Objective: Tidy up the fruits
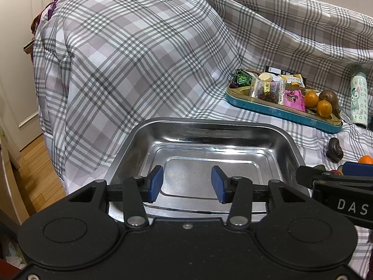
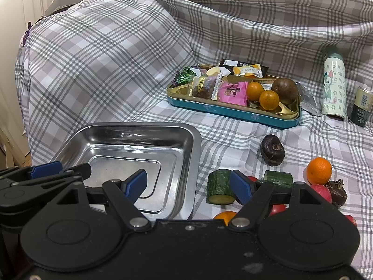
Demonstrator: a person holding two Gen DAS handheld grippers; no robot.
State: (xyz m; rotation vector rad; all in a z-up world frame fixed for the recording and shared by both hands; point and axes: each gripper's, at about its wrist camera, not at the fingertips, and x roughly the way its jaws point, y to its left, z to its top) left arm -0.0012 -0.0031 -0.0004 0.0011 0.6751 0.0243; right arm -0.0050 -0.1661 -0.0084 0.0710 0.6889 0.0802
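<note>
The loose fruits lay on the plaid cloth [image 2: 121, 53] to the right of the steel tray [image 2: 195, 144]: an orange [image 2: 319, 170] well right, a dark brown fruit [image 2: 272, 153] behind the group, two green cut chunks [image 2: 220, 186] nearer the camera, and red fruits [image 2: 322, 191] partly hidden behind the right hand-held gripper [image 2: 190, 186]. Another orange piece [image 2: 225, 217] peeked out just above that gripper's body. The steel tray sat on the cloth with nothing in it.

The right hand-held gripper hovered with its blue pads spread wide, one finger over the tray's right part and the other in front of a green chunk, holding nothing. The left hand-held gripper [image 1: 187, 184] was poised over the tray's near half, its jaws parted to a moderate gap and likewise gripping nothing.

Farther back, a teal-rimmed tin [image 2: 233, 114] held wrapped snacks, two small oranges [image 2: 269, 99] and a brown round fruit [image 2: 284, 90]. Right of the tin stood a pale printed bottle [image 2: 333, 86] and a dark can [image 2: 361, 109].
</note>
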